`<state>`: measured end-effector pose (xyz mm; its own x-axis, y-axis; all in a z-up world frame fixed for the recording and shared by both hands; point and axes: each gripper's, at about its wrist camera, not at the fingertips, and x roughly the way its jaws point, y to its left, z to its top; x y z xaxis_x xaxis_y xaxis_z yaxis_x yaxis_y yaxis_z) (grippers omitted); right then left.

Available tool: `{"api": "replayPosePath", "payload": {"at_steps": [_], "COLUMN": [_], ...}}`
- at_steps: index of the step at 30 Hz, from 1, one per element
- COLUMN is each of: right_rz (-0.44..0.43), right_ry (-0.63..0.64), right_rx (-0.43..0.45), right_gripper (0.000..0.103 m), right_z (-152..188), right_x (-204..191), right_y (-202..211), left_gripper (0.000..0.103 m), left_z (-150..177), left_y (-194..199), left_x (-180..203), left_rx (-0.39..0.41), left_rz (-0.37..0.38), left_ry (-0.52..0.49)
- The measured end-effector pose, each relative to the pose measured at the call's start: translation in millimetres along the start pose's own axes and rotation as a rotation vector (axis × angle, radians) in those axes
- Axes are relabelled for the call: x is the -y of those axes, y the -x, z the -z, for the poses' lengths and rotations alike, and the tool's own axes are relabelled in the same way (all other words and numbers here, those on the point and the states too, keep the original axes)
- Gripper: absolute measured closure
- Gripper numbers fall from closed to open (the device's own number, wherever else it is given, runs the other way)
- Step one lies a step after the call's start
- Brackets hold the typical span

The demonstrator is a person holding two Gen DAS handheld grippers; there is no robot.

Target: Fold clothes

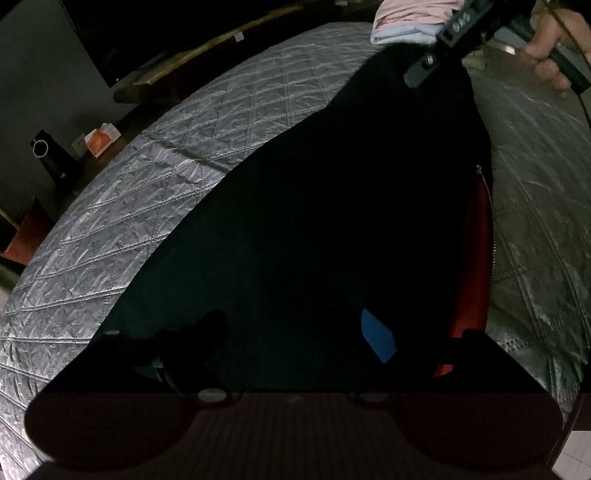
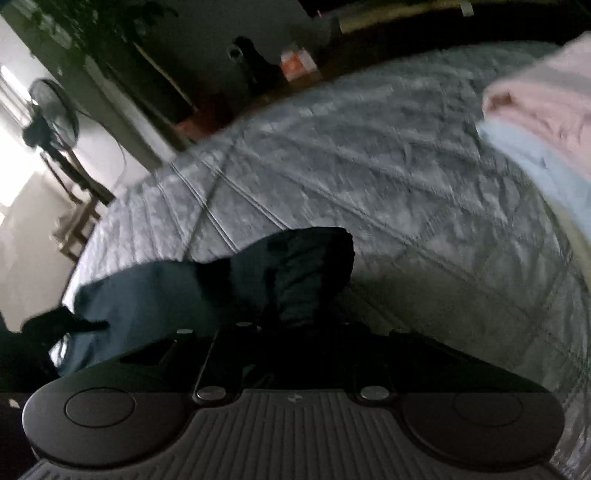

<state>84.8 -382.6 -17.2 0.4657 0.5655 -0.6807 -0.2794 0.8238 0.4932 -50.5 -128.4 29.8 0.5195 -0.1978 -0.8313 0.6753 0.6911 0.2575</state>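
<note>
Dark zip-up jacket with red lining [image 1: 295,221] fills frame centre on grey quilted bedspread [image 1: 147,192]. Left gripper [image 1: 306,350] spread over it. Right gripper [image 2: 295,317] pinching bunched jacket fabric, lower centre. Folded pink garment [image 2: 546,103] upper right.

A dark garment [image 1: 295,221] lies on the quilted bed [image 1: 166,177], folded clothes [image 1: 410,18] stacked behind it.
</note>
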Motion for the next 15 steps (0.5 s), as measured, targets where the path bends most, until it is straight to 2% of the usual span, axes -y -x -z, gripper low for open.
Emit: {"api": "replayPosePath", "payload": {"at_steps": [7,9,11,12,14,15], "right_rz": [0.050,0.124,0.149,0.189,0.296,0.319], "right_ry": [0.104,0.228,0.301,0.361,0.535,0.599], "right_rx": [0.096,0.080,0.069,0.065,0.052,0.041], "right_gripper": [0.084,0.084,0.084,0.084,0.084,0.084], "right_z": [-12,-14,-17,-16,-3,6], "right_x": [-73,-106,-137,-154,-193,-212], "right_y": [31,33,33,30,19,11], "left_gripper": [0.028,0.028,0.028,0.028,0.028,0.028], "left_z": [3,5,8,10,15,17], "left_y": [8,12,19,23,31,34], "left_x": [-7,-11,-21,-29,-45,-51], "left_rx": [0.003,0.008,0.021,0.028,0.043,0.048], "left_rz": [0.000,-0.005,-0.021,-0.032,-0.058,-0.073], "left_ry": [0.011,0.017,0.049,0.074,0.128,0.151]}}
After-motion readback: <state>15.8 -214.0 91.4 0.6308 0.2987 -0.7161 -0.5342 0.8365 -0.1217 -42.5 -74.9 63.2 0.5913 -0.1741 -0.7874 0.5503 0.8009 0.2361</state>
